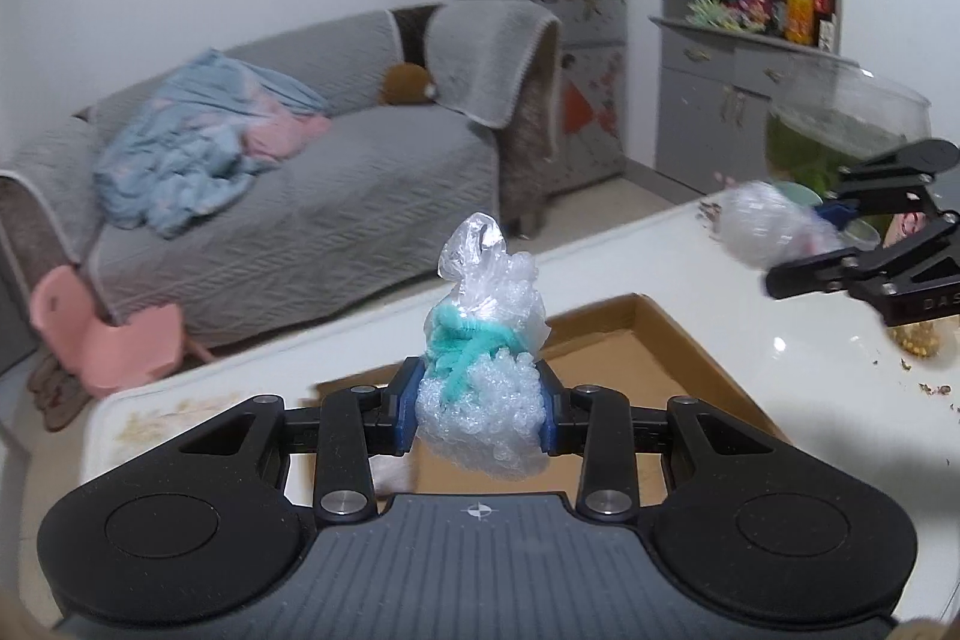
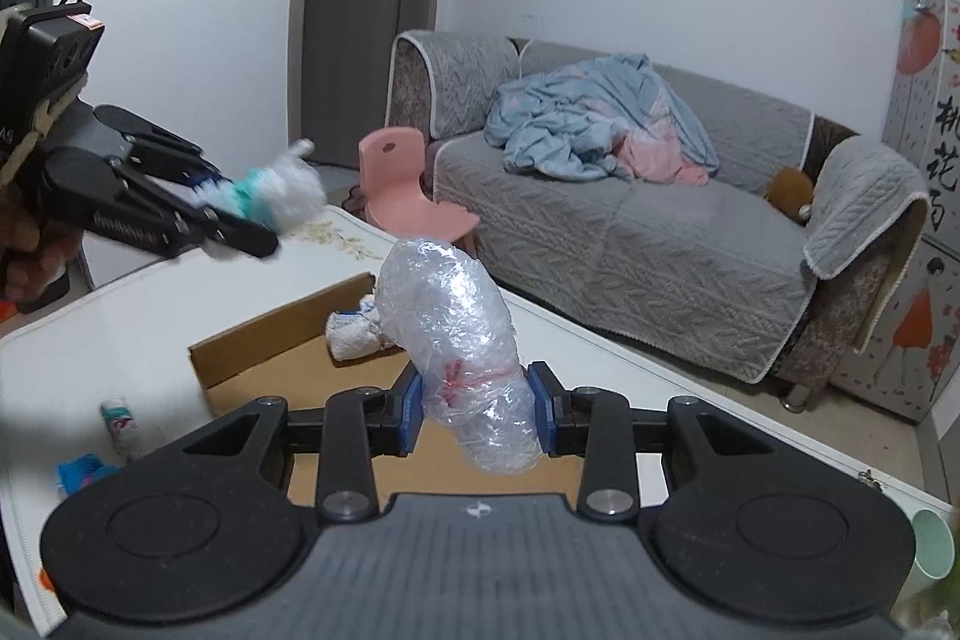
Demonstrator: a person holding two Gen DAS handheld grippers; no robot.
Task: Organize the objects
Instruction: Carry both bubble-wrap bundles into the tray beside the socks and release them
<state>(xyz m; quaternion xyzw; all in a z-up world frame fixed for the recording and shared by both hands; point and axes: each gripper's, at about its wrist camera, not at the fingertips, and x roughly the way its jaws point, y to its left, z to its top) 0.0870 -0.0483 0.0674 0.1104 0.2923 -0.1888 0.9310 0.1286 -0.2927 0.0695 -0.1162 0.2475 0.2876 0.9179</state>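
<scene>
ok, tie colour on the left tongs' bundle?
Teal tie around the bubble-wrap bundle; clearest in the left wrist view.

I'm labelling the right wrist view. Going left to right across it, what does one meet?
Left gripper shut on the teal-tied bundle → pink chair → red-tied bundle in the right gripper → blue blanket on the sofa → brown plush → painted screen.
</scene>
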